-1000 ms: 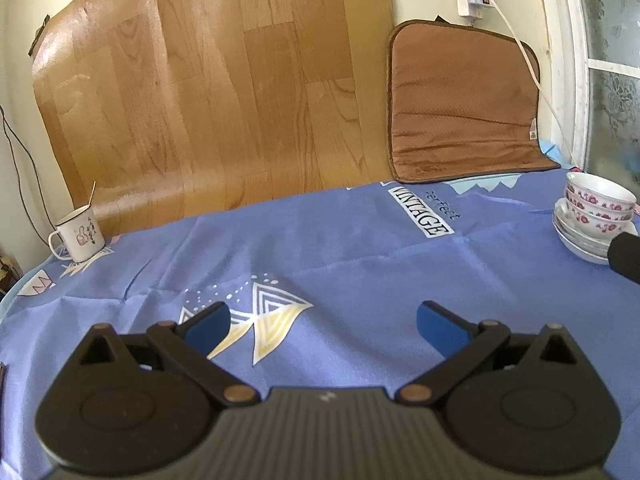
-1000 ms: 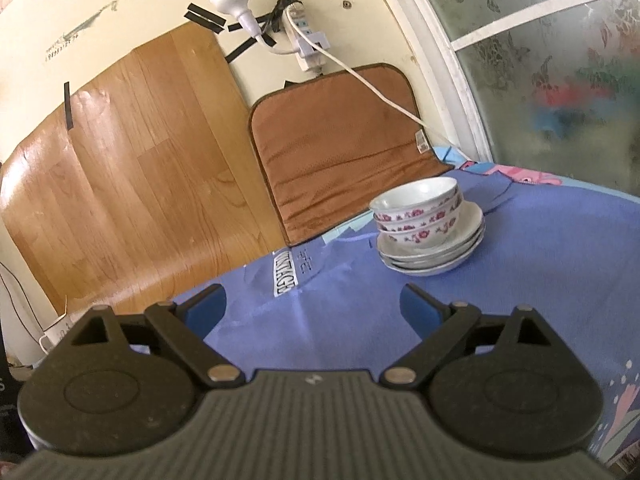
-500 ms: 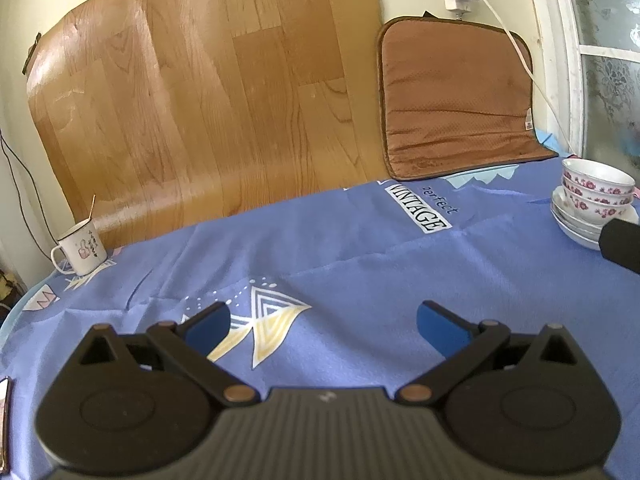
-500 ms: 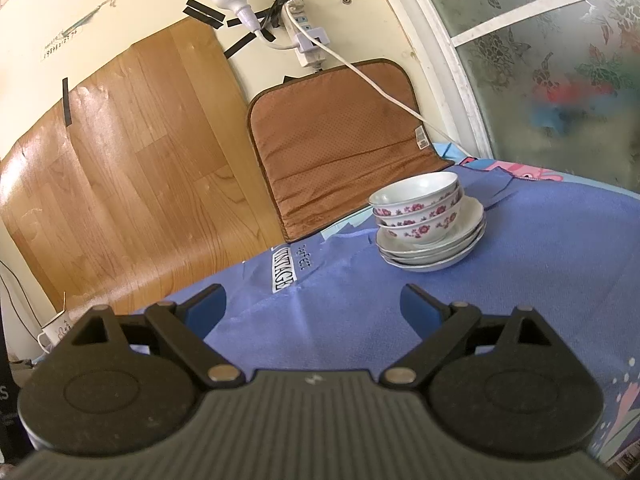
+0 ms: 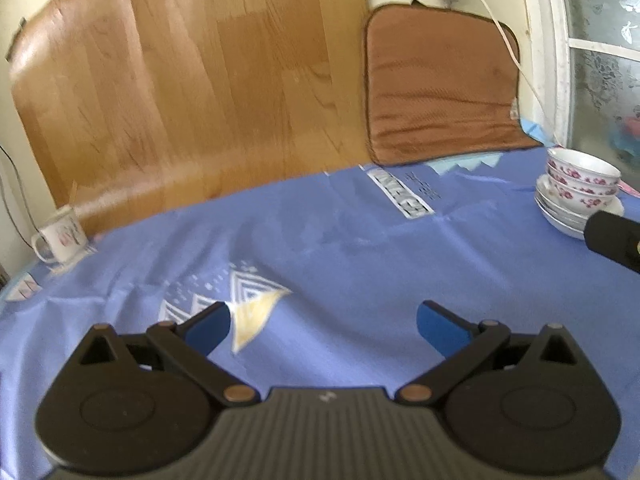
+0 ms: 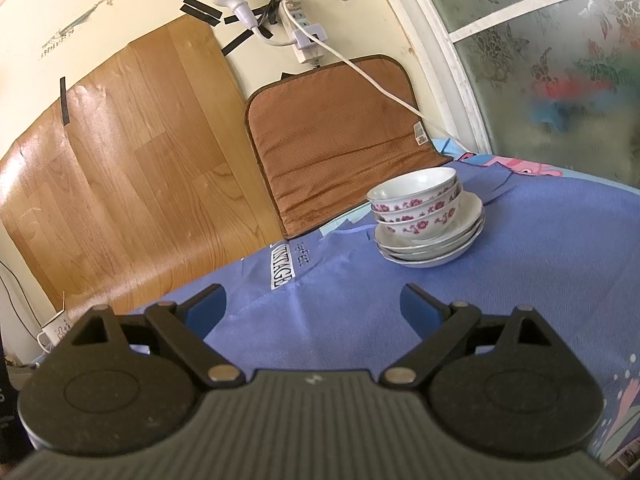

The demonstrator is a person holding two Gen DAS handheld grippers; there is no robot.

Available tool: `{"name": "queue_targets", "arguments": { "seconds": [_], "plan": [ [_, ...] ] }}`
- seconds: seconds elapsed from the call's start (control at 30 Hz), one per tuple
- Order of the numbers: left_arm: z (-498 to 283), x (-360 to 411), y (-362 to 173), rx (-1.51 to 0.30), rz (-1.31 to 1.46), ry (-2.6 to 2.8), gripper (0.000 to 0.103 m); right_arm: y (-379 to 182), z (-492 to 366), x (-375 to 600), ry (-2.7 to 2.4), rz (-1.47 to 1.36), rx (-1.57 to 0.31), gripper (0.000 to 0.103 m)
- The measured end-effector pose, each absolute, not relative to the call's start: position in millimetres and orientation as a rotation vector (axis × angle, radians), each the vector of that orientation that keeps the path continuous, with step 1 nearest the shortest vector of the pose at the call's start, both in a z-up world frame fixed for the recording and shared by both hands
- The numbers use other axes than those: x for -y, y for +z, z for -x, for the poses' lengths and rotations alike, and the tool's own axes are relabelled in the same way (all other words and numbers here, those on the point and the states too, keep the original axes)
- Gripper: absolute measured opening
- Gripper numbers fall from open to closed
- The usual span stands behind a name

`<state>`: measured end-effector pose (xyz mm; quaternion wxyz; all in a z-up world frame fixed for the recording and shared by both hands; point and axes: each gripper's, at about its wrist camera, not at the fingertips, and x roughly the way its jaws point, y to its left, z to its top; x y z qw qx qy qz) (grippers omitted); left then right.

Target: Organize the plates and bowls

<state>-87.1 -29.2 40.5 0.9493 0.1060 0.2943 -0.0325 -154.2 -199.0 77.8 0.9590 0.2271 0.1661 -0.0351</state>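
Bowls and plates wait in one pile

Bowls point(image 6: 416, 204) with pink flowers sit nested inside each other, on top of a small pile of white plates point(image 6: 434, 246). The pile stands on the blue tablecloth point(image 6: 540, 264), near the far side by the brown cushion point(image 6: 340, 140) and the frosted window point(image 6: 560, 60).

Both tools are empty. The left gripper point(image 5: 323, 322) has its blue fingers spread wide, low over the cloth and well away from the pile. The right gripper point(image 6: 313, 306) is spread wide too. It points toward the pile but is not touching it.

These dishes look like china, so they are likely hard, smooth and easy to break. The shiny glaze may be slippery. One bowl should be light, but the whole pile would be heavy and could slide apart. I think the safest hold is on the rim of the top bowl, one finger inside and one outside, lifting it straight up.

The cloth has a white label that reads "VINTAGE" point(image 6: 282, 268), with small words next to it that are hard to read. A white mug point(image 5: 60, 236) stands at the far left edge; its picture is too blurry to make out.
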Motion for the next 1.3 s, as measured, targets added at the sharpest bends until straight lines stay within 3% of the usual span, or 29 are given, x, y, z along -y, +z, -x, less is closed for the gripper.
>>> {"name": "queue_targets", "arguments": {
  "seconds": [0.53, 1.3],
  "plan": [
    [80.6, 35.1, 28.1, -0.731, -0.193, -0.167, 0.103, 75.5, 151.6, 198.6, -0.069, -0.468, -0.361, 0.096],
    [79.9, 36.6, 26.4, -0.746, -0.171, -0.203, 0.103, 73.1, 149.1, 199.2, -0.068, -0.470, -0.368, 0.096]
  ]
}}
